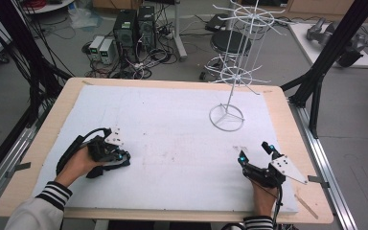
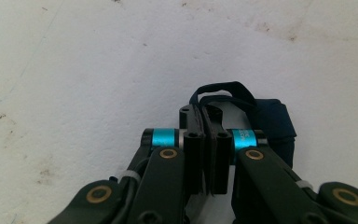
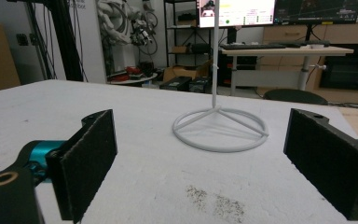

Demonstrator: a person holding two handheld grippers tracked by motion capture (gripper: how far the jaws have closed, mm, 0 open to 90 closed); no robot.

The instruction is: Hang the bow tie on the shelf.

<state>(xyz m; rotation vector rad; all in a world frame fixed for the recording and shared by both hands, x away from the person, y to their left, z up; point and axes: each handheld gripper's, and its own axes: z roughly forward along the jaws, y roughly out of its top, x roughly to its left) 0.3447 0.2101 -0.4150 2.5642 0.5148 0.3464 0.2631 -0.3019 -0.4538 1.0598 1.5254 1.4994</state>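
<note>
A small dark blue fabric piece with a black loop lies on the white mat at the front left. My left gripper lies low over the mat, its jaws pressed together on the loop end of that piece. In the high view, the left gripper points right, with the fabric piece under its tips. My right gripper rests at the front right, open, with nothing between its pads. It faces the white wire rack, which stands upright at the mat's far right.
The mat covers a wooden table with bare margins on each side. Black frame posts rise to the right and left of the table. Beyond the far edge are computer towers, cables and a stool on the floor.
</note>
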